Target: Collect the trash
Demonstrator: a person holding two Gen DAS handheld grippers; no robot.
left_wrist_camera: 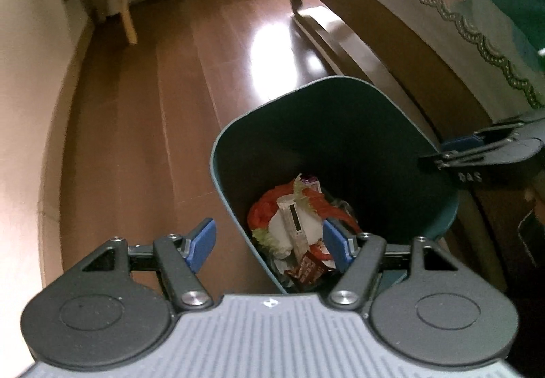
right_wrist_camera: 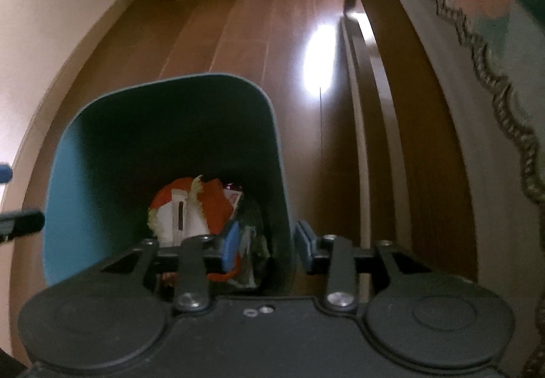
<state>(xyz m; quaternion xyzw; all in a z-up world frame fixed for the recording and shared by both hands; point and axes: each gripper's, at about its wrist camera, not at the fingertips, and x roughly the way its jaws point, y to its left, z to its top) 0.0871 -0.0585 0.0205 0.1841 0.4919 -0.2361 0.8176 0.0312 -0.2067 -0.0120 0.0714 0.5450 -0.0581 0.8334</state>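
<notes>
Both grippers are hanging over the teal trash bin (left_wrist_camera: 439, 207), pointing steeply down into it. The left gripper (left_wrist_camera: 269, 243) has its jaws spread wide with nothing between the blue pads (left_wrist_camera: 203, 240), just open air above the bin's near-left rim. The right gripper (right_wrist_camera: 265, 243) has its jaws partly apart too, nothing pinched; the bin's right wall (right_wrist_camera: 277, 173) sits below the gap, one pad over the inside and the other over the outside.

The trash (left_wrist_camera: 299, 224) is down at the bottom of the bin, well below both sets of jaws: orange crumpled stuff, a white piece with a dark strip, a brown wrapper (left_wrist_camera: 306, 270) and some greenish bits. In the right wrist view the same pile (right_wrist_camera: 190, 207) lies left of and below the jaws.

The bin stands on the wooden floor (left_wrist_camera: 163, 105), just beside a dark wooden bed frame (left_wrist_camera: 402, 71) to the right of both grippers.
</notes>
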